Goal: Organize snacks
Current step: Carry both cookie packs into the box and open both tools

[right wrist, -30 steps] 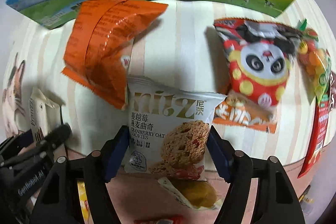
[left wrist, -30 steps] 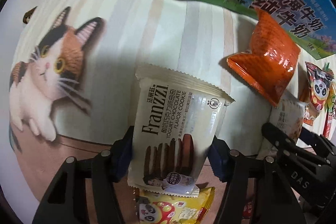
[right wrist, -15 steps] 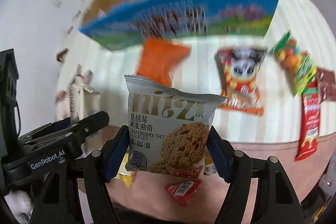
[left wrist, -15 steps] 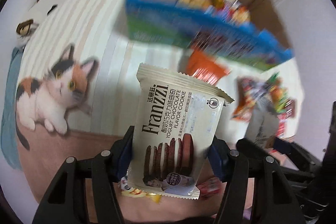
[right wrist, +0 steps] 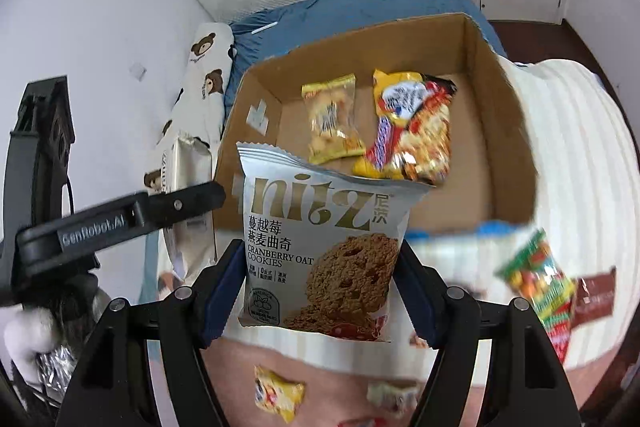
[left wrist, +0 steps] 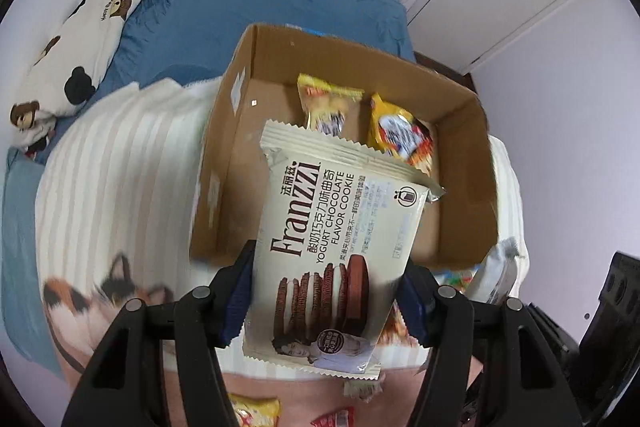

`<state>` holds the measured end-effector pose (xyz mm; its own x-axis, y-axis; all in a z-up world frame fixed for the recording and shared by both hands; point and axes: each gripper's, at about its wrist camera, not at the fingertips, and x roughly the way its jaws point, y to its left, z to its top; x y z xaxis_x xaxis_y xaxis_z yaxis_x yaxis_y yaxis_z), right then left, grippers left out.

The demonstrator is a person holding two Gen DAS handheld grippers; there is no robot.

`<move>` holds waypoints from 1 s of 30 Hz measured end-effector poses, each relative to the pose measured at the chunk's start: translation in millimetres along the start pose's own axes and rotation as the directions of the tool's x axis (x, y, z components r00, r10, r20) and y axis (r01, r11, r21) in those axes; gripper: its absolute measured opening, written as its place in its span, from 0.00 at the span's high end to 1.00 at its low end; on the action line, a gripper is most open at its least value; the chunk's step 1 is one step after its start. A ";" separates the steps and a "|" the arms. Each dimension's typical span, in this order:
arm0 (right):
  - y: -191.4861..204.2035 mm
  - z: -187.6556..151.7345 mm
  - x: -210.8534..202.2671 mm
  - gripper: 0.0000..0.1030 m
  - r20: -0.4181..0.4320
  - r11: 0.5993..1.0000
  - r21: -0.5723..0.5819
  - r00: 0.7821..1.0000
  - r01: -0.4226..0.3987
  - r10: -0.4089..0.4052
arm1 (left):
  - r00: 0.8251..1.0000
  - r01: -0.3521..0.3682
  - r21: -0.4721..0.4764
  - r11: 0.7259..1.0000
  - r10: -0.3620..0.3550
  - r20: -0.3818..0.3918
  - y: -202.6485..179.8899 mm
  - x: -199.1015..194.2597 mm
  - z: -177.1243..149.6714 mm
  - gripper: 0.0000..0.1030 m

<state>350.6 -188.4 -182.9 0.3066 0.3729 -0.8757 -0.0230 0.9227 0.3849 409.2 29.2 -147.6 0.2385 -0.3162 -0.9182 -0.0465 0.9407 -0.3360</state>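
Note:
My left gripper [left wrist: 326,301] is shut on a cream Franzzi chocolate cookie pack [left wrist: 336,239], held upright above the near edge of an open cardboard box [left wrist: 464,155]. My right gripper [right wrist: 320,297] is shut on a silver Nitz cranberry oat cookie pack [right wrist: 320,239], also raised in front of the box [right wrist: 500,131]. The box holds a small yellow snack pack [right wrist: 332,119] and a larger yellow-red pack [right wrist: 412,131]. The left gripper's arm [right wrist: 120,219] and its pack show at the left of the right wrist view.
The box sits on a striped cat-print blanket [left wrist: 116,187] over a blue bed [left wrist: 256,7]. Loose snacks lie on the blanket: a colourful candy bag [right wrist: 536,275], a brown packet [right wrist: 596,295], a small yellow pack [right wrist: 280,395]. A bear-print pillow [left wrist: 84,39] lies far left.
Both grippers have lifted their cookie packs up off the blanket and risen, so the views now look down into the open box instead of at its printed side.

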 end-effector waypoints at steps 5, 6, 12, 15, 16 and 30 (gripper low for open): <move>-2.7 34.1 43.8 0.27 -0.061 0.999 0.034 0.998 -0.003 0.005 | 0.995 -0.024 0.001 1.000 0.024 -0.099 2.2 29.7 46.3 0.41; -2.8 39.0 52.4 0.27 -0.076 0.999 0.037 0.997 -0.002 0.004 | 0.992 -0.024 -0.004 1.000 0.023 -0.128 3.9 39.1 54.6 0.41; -1.9 59.1 100.5 0.27 -0.139 0.999 0.044 0.990 0.020 -0.013 | 0.970 -0.079 0.020 0.997 0.081 -0.230 7.6 81.6 72.8 0.41; -3.1 62.6 116.5 0.27 -0.161 0.999 0.035 0.986 0.042 -0.035 | 0.961 -0.097 0.021 0.995 0.099 -0.258 9.8 96.2 74.1 0.40; -3.8 62.9 121.1 0.27 -0.168 0.998 0.033 0.985 0.047 -0.041 | 0.957 -0.096 0.021 0.995 0.098 -0.273 10.6 101.4 73.6 0.40; -16.1 56.2 153.6 0.06 -0.284 0.993 -0.011 0.952 0.118 -0.117 | 0.945 -0.147 0.032 0.989 0.150 -0.291 15.0 112.0 62.9 0.13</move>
<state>451.6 -151.5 -307.2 0.0245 0.2752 -0.9611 0.0027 0.9613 0.2754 496.2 15.5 -242.2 -0.0639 -0.1931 -0.9791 -0.0496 0.9805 -0.1902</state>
